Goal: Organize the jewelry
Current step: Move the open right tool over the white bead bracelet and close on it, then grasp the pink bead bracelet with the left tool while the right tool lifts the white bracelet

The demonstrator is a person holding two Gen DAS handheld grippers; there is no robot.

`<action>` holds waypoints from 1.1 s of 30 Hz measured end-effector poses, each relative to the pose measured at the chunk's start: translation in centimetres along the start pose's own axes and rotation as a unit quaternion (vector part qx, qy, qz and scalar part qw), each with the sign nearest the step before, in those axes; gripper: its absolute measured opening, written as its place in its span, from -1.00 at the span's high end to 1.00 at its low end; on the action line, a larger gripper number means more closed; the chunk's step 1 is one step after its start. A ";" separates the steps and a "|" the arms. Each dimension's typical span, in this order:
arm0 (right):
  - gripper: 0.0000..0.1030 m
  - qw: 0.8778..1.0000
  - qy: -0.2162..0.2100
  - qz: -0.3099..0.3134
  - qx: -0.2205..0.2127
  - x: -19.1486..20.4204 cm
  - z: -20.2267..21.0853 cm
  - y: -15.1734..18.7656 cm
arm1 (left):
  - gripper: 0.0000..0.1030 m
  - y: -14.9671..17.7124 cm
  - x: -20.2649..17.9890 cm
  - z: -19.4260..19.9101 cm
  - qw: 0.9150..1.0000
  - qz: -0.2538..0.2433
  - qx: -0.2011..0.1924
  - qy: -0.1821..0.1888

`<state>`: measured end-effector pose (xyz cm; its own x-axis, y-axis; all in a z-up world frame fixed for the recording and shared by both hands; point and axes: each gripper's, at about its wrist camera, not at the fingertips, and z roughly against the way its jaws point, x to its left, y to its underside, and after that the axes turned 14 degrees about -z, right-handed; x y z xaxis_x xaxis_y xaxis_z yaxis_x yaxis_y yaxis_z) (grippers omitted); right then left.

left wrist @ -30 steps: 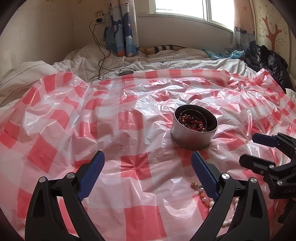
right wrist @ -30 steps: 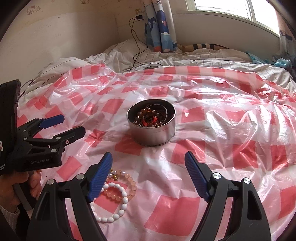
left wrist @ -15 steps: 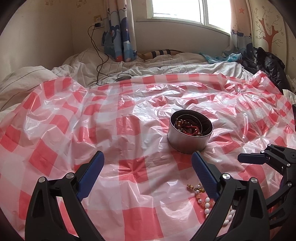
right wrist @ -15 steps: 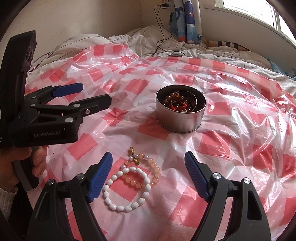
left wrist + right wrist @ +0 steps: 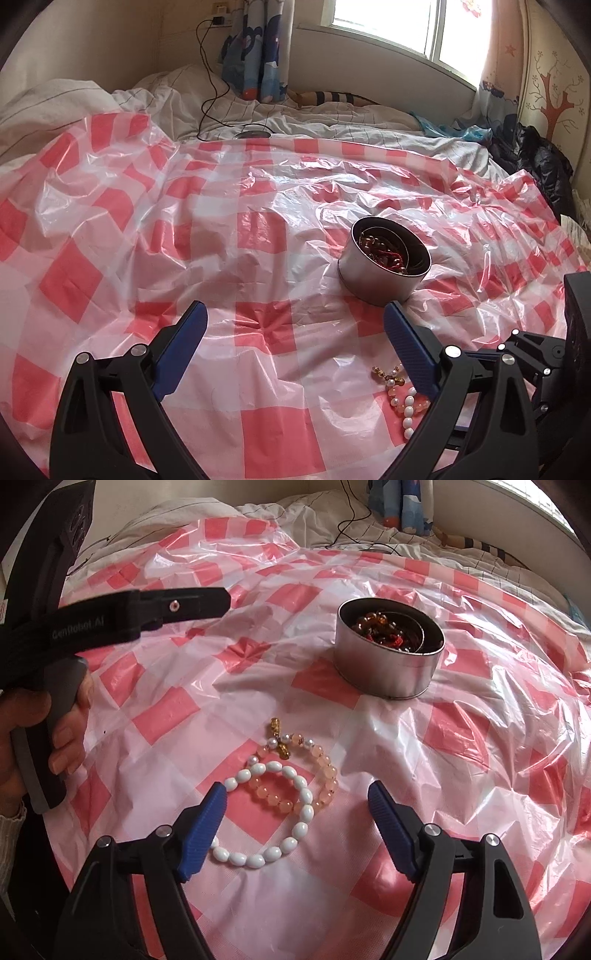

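Observation:
A round metal tin [image 5: 388, 657] holding dark and red beads stands on the red-checked plastic sheet [image 5: 480, 738]; it also shows in the left wrist view [image 5: 382, 275]. A white bead bracelet [image 5: 273, 845] and a peach bead bracelet [image 5: 325, 771] with a gold charm lie overlapping on the sheet. My right gripper [image 5: 297, 799] is open, hovering just above and around them. My left gripper [image 5: 293, 319] is open and empty, left of the bracelets [image 5: 404, 400]; its body shows in the right wrist view [image 5: 140, 607].
The sheet covers a bed with rumpled white bedding [image 5: 166, 99]. A black cable [image 5: 207, 92] runs down from a wall socket at the back. Curtains [image 5: 255, 55] and a window are behind; dark clothes [image 5: 535, 166] lie far right.
My right gripper has come forward and down over the two bracelets, which now lie between its fingers. The left gripper has shifted a little; both stay open.

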<state>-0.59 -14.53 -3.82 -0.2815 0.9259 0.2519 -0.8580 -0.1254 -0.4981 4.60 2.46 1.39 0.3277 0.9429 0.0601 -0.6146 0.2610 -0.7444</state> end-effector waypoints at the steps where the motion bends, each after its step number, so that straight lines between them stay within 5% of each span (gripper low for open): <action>1: -0.16 1.000 0.001 0.002 0.006 0.0 -0.2 0.1 | -0.79 0.0 0.1 -0.1 1.000 0.003 0.001 0.001; 9: 0.39 1.000 -0.004 -0.003 0.030 -0.8 -0.3 0.4 | -0.79 0.1 -0.8 -1.0 1.000 -0.015 0.015 0.017; 17: 0.62 0.999 0.009 0.039 0.024 -0.1 0.7 1.1 | -0.79 0.5 -3.7 -3.0 0.994 -0.059 0.039 0.085; 19: 0.84 0.999 0.013 0.029 0.014 -0.7 1.3 0.8 | -0.79 0.5 -4.6 -3.7 0.991 -0.062 0.043 0.107; 28: 0.84 0.999 0.005 -0.026 -0.024 -3.8 3.7 -0.4 | -0.79 0.8 -4.5 -6.7 0.981 -0.004 0.073 0.181; 33: 0.84 0.995 0.048 -0.066 -0.055 -5.8 4.5 -1.2 | -0.79 0.9 -6.7 -6.7 0.977 -0.076 0.083 0.184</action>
<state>0.08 -21.36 -0.94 -0.1219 0.9624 0.2428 -0.8306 0.0350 -0.5558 6.64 -5.00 -4.16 0.6412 0.7603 -0.1040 -0.6361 0.4507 -0.6263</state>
